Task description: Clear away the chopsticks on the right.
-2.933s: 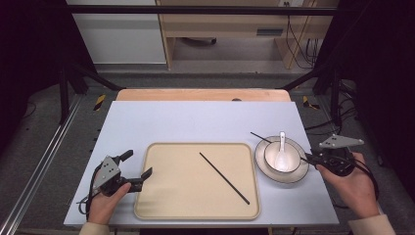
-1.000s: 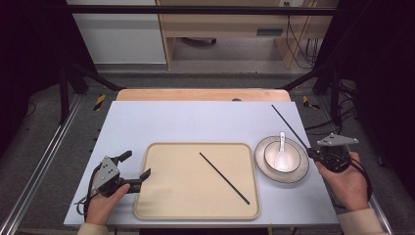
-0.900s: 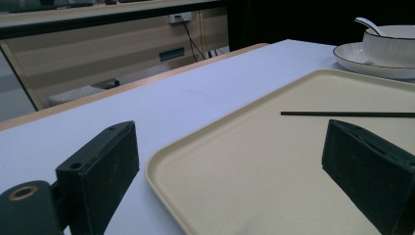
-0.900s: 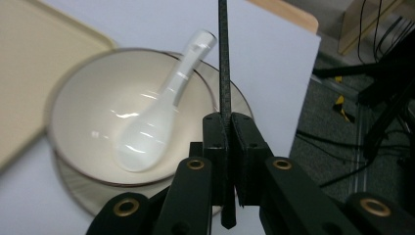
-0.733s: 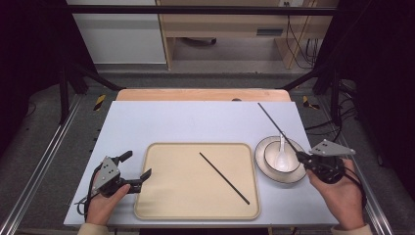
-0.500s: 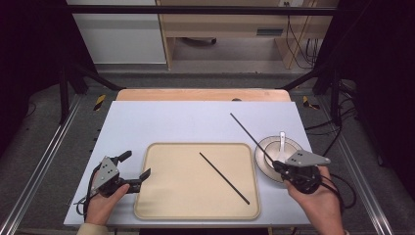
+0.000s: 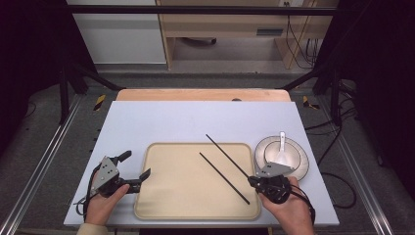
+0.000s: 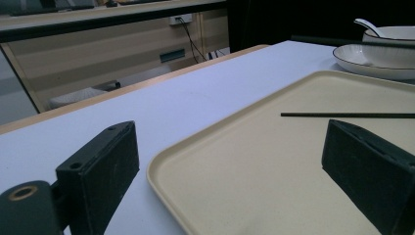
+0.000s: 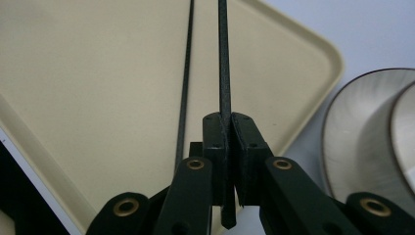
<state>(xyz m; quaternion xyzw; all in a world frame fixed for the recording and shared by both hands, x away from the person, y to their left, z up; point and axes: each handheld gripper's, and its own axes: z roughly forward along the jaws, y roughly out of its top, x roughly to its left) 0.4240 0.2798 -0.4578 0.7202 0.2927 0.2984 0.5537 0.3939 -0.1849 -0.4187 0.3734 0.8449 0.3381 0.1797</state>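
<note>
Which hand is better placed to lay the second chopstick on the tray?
Right. Its tongs are shut on the held chopstick, already over the tray beside the lying chopstick. The left tongs are open, holding nothing.

I can read no text, label, brand, number or sign anywhere around me.
</note>
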